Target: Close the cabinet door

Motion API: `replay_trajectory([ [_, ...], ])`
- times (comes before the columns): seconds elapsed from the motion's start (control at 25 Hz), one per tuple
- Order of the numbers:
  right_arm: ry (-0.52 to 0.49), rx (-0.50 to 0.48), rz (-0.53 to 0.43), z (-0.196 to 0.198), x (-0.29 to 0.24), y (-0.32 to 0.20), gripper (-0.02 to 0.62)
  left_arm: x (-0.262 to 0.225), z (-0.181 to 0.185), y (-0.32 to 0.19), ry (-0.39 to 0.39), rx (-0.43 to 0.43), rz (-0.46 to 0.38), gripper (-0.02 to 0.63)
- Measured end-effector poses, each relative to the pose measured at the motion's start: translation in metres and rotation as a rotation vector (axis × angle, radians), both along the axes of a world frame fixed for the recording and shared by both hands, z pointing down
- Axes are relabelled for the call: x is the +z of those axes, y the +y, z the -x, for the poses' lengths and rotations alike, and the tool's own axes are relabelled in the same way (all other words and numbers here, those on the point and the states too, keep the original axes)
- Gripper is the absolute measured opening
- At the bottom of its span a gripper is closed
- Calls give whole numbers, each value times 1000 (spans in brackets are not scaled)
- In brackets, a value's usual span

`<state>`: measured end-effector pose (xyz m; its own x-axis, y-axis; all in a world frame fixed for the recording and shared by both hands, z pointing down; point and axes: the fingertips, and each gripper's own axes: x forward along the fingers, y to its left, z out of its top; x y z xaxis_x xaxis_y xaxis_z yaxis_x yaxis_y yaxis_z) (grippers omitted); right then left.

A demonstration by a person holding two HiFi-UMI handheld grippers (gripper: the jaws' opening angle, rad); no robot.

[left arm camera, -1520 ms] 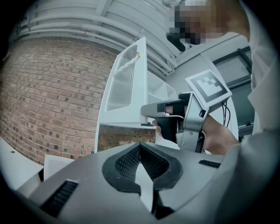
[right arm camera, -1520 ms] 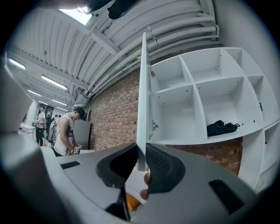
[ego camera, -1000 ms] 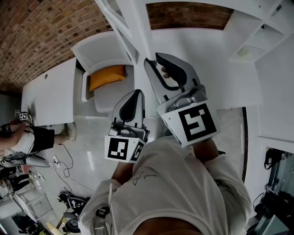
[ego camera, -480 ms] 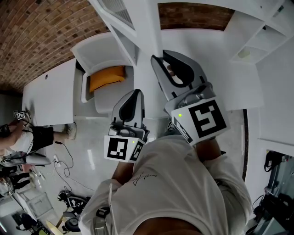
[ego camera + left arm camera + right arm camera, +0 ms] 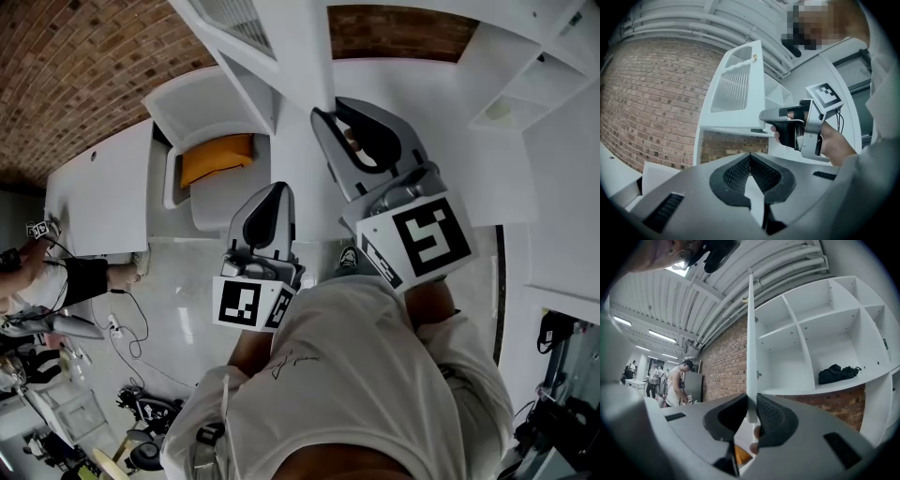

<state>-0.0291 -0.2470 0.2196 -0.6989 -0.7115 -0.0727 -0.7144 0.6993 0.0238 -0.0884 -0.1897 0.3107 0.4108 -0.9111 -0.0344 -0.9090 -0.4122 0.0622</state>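
Observation:
The white cabinet door [image 5: 281, 42] with a ribbed glass panel [image 5: 733, 86] stands swung out from the white shelf cabinet [image 5: 811, 343]. My right gripper [image 5: 325, 112] is shut on the door's lower edge. In the right gripper view the door's thin edge [image 5: 751, 343] runs straight up from between the jaws of the right gripper [image 5: 751, 404]. The left gripper view shows the right gripper [image 5: 765, 115] clamped at the door's bottom corner. My left gripper [image 5: 278, 189] hangs lower and to the left, apart from the door. The left gripper [image 5: 750, 155] is shut on nothing.
A black bag [image 5: 836, 372] lies on a cabinet shelf. Below the door stands a white chair [image 5: 202, 108] with an orange cushion [image 5: 217, 157], next to a white table [image 5: 98, 192]. A brick wall [image 5: 75, 66] runs behind. People stand at the far left [image 5: 675, 380].
My right gripper has moved right and a little up with the door's edge in it, and the door has swung that way. The left gripper has stayed put.

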Motion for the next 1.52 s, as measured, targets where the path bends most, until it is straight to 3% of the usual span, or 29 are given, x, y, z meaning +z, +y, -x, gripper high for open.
replay_trajectory([
  [0.48, -27, 4, 22, -20, 0, -19, 69, 0, -1, -5, 0, -25, 7, 15],
  [1.52, -49, 32, 30, -38, 1, -41, 75, 7, -15, -13, -1, 11, 19, 15],
])
